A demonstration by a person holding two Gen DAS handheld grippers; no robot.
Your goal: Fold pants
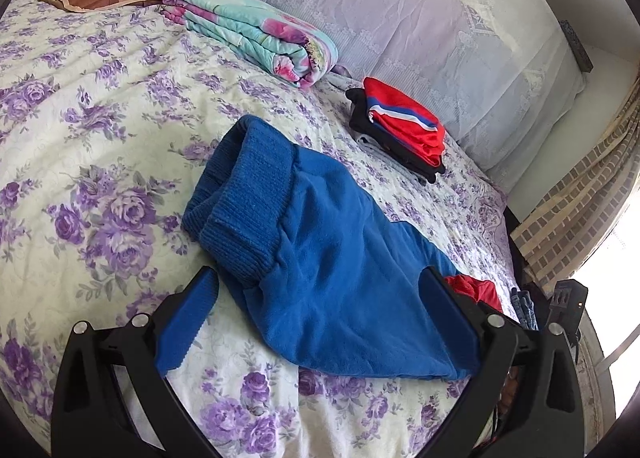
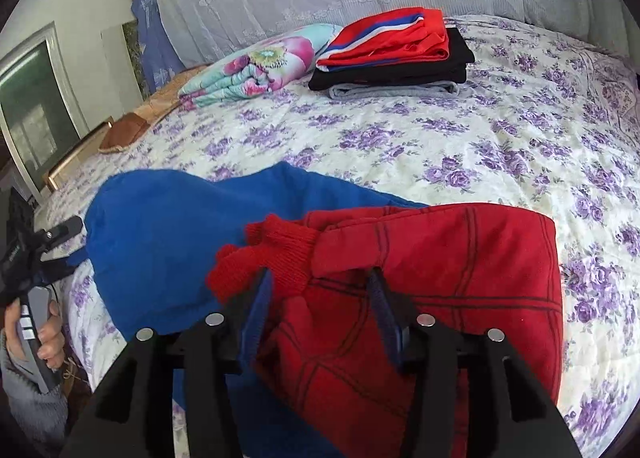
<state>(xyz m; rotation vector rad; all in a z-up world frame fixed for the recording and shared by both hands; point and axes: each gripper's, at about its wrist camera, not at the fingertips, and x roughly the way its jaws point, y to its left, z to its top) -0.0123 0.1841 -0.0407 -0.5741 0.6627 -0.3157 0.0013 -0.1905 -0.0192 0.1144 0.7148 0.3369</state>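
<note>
the blue pants (image 1: 332, 258) lie crumpled on the bed (image 1: 100, 138), soft and floppy; best taken at the ribbed waistband. left gripper (image 1: 316, 298) wide over them, right gripper (image 2: 320, 294) half-spread around red fabric (image 2: 440, 278).

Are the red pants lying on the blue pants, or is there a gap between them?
Touching. In the right wrist view the red pants overlap the blue pants, red cuff resting on blue fabric with no bedsheet between.

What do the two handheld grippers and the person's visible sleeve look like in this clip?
Both the left gripper and the right gripper have black angular frames with round silver bolt heads and blue ribbed finger pads. The right wrist view shows a hand around a grey and black handle, with a grey knitted sleeve.
</note>
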